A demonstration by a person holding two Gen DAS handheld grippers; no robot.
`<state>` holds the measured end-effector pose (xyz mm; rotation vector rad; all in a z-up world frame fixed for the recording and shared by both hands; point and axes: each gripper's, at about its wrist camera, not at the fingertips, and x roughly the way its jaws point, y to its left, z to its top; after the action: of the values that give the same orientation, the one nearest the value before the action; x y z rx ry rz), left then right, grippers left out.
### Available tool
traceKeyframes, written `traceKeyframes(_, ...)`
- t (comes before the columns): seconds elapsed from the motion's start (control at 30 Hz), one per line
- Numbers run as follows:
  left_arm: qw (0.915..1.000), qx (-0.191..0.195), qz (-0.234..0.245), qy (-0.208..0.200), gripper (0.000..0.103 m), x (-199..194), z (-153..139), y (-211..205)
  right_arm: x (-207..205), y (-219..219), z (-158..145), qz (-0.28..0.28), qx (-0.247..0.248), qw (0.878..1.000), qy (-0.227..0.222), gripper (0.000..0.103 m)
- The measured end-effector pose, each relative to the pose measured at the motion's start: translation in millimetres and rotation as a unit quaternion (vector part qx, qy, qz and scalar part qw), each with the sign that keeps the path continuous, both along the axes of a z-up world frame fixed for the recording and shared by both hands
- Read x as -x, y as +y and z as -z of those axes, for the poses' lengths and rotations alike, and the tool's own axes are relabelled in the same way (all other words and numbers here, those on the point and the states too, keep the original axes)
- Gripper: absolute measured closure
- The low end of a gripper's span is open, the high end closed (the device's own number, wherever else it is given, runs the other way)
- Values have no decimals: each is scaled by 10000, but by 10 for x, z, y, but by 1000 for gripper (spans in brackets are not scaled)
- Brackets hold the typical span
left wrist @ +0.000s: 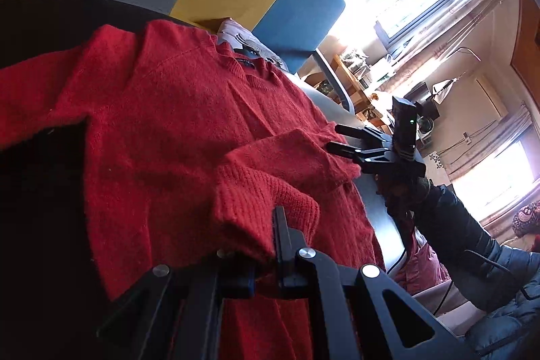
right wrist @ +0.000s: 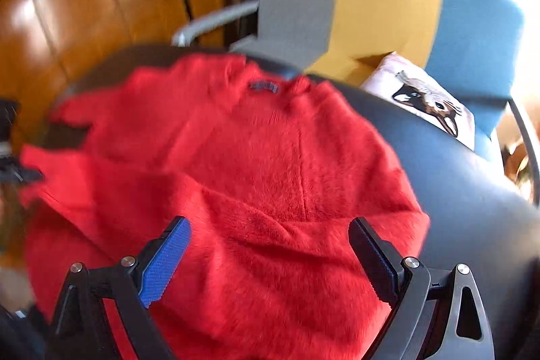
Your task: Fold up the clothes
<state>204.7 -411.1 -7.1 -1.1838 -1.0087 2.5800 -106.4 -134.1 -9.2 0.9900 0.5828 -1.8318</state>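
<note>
Red fuzzy knit sweater (right wrist: 256, 164) lies mid-frame, one cuff (left wrist: 266, 218) clamped by the left gripper (left wrist: 266, 245); right gripper (right wrist: 270, 255) gapes, empty. Sleeve-folding seems underway; the cuff wants carrying across the chest.

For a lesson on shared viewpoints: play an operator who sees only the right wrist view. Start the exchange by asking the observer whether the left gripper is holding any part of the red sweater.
Observer: Yes. The left gripper is shut on the ribbed cuff of the red sweater.
Operator: Where is my right gripper relative to the other sleeve?
Observer: The right gripper is open, with its tips close beside the other sleeve, which lies across the sweater's body. I cannot tell whether they touch.
Operator: What is behind it?
Observer: The person's dark sleeve.
</note>
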Motion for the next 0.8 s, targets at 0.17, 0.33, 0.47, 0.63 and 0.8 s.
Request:
traceKeyframes(0.17,9999,130,-5,81,97,10,-17,-39,26,-19,211,16,-380,9993,-42,40)
traceKeyframes(0.33,9983,446,-17,380,97,139,-280,-120,21,88,150,128,-244,9996,36,82)
traceKeyframes(0.47,9945,779,3,705,97,336,-575,-194,85,183,67,408,-100,9990,123,86)
traceKeyframes(0.63,9914,1174,-59,574,96,674,-678,-313,215,328,-73,965,230,9948,218,87)
traceKeyframes(0.8,9901,1281,-478,-323,96,982,-248,-627,393,282,83,1411,305,9895,-37,85)
